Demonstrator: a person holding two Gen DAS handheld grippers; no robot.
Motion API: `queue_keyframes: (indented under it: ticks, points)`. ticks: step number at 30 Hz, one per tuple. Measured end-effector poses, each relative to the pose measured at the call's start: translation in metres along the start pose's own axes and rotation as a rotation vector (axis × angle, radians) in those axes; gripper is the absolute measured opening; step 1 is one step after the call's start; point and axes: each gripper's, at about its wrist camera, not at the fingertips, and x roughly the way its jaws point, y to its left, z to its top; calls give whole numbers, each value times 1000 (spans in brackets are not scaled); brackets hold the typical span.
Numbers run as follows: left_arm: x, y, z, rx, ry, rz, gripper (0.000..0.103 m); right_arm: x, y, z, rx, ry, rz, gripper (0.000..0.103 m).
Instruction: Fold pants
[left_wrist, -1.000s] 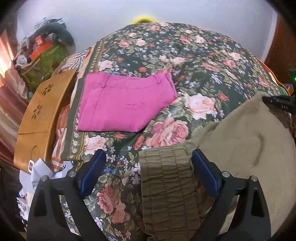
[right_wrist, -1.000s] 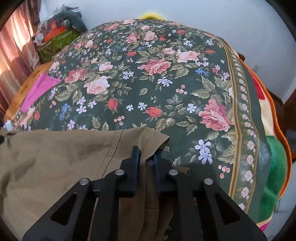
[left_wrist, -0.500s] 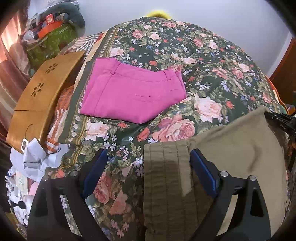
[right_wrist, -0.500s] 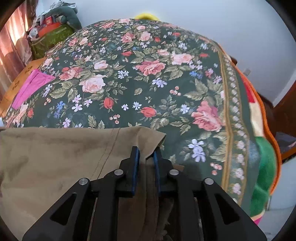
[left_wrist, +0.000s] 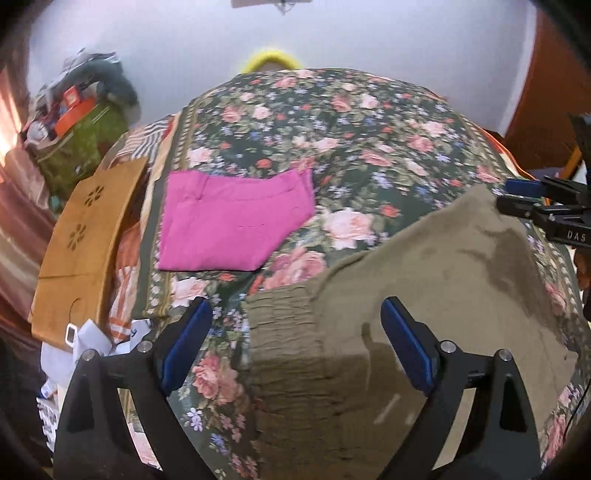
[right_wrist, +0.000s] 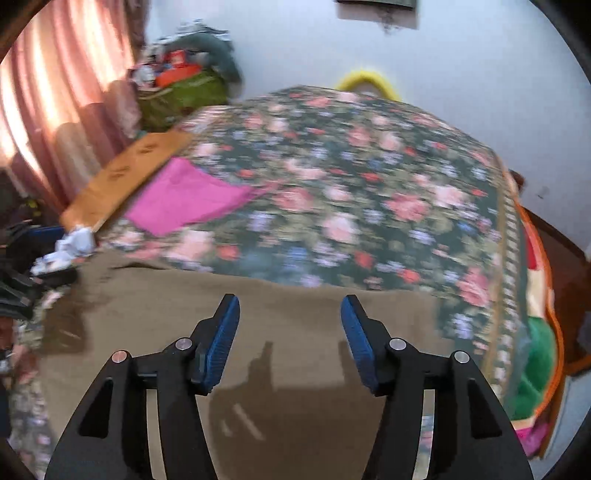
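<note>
Floral bedspread (left_wrist: 369, 122), olive pants (left_wrist: 424, 280) lying flat, left tool (left_wrist: 295, 339) released, right tool (right_wrist: 290, 332) opening, empty.

White letters "DAS" on the right claw (left_wrist: 517, 195), at the left view's edge.

Soft daylight through the curtain (right_wrist: 55, 122); right view motion-blurred, fisheye edges dark.
</note>
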Motion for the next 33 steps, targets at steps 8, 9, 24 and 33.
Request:
queue_keyframes:
  ticks: [8,9,24,33]
  points:
    - [13,-11,-7,23,46,5,96,34,59,-6,-40,108,151,82]
    - [17,-11,-9,22,64,-1,95,40,62,-9,-45,130,154,82]
    - [40,-3,-47,-14,181,-38,97,49,37,-58,69,278,211,85]
    - [12,-9,-64,37,140,4,97,9,23,-96,121,246,153,86]
